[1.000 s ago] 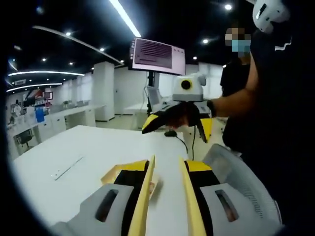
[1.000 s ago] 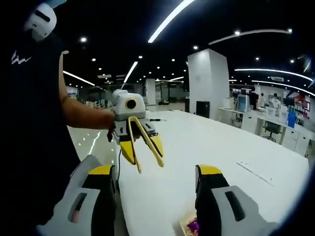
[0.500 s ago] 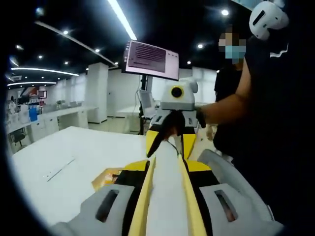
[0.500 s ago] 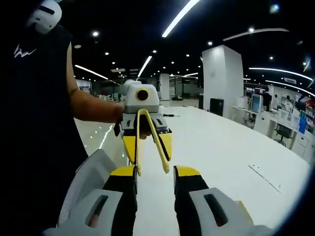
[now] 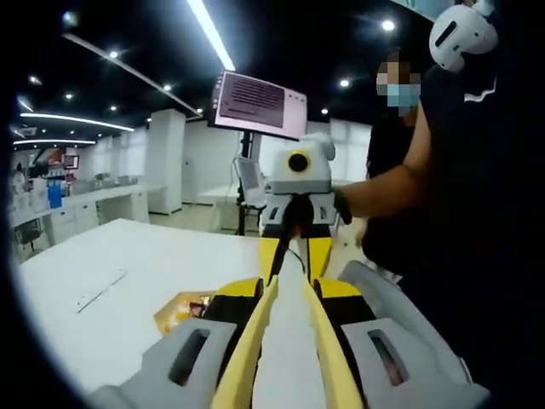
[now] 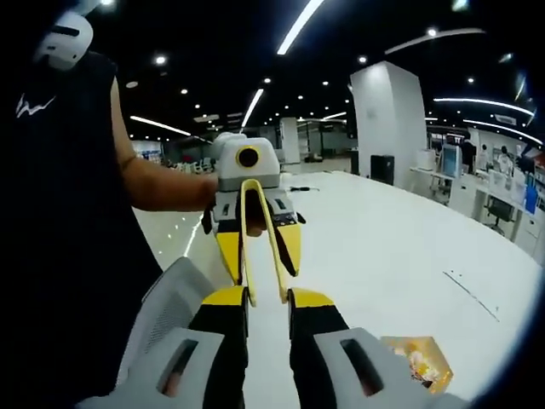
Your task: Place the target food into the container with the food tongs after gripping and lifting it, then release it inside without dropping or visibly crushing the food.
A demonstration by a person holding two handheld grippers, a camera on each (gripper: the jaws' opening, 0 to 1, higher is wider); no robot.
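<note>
An orange-yellow food packet point(image 5: 180, 311) lies flat on the white table point(image 5: 128, 264), just left of my left gripper point(image 5: 290, 285). That gripper's long yellow jaws stand a narrow gap apart with nothing between them. In the right gripper view the same packet point(image 6: 417, 358) lies at the lower right. My right gripper point(image 6: 269, 300) has its black and yellow jaws close together, a slim gap showing, and it is empty. The two grippers face each other tip to tip: the left gripper point(image 6: 267, 294) hangs in front of the right one, and the right gripper point(image 5: 295, 264) faces the left one.
A person in a dark sleeveless top holds both grippers at the table's edge. A monitor on a stand point(image 5: 255, 100) rises behind the table. A thin strip point(image 5: 98, 290) lies on the table at the left. A grey mesh chair back point(image 6: 166, 307) stands beside the table.
Both pairs of jaws have narrowed, the right from wide apart to a slim gap. The grippers have swung to face each other head on. The packet has not moved.
</note>
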